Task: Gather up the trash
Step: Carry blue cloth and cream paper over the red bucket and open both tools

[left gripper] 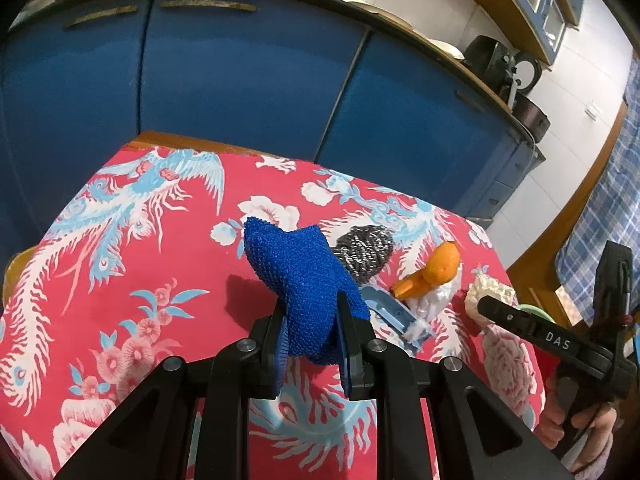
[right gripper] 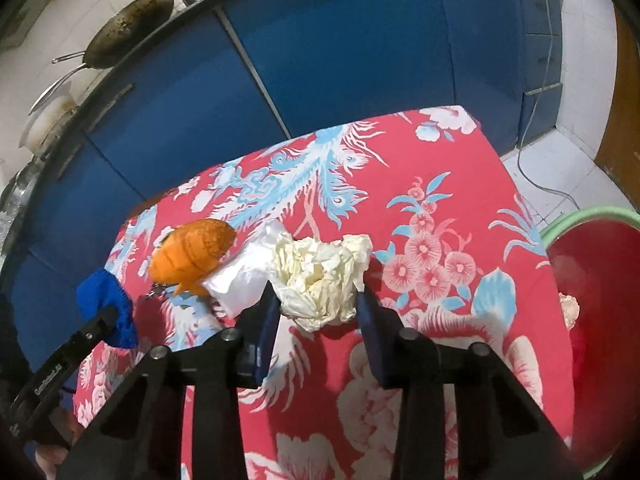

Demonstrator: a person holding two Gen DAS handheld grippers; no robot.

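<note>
My left gripper (left gripper: 310,312) is shut on a blue mesh scrubber (left gripper: 296,264) and holds it above the red floral tablecloth (left gripper: 152,280). Behind it lie a steel wool ball (left gripper: 366,250), an orange crumpled wrapper (left gripper: 436,270), a white plastic piece (left gripper: 434,300) and a light blue plastic item (left gripper: 390,310). My right gripper (right gripper: 318,300) is open, with its fingers on either side of a crumpled cream paper wad (right gripper: 320,276) on the cloth. The orange wrapper (right gripper: 192,252), white plastic (right gripper: 244,276) and blue scrubber (right gripper: 106,304) show to its left.
A red bin with a green rim (right gripper: 592,280) stands by the table's right edge with a crumpled piece inside. Blue cabinet doors (left gripper: 240,80) run behind the table under a dark counter carrying pans (right gripper: 128,28) and pots.
</note>
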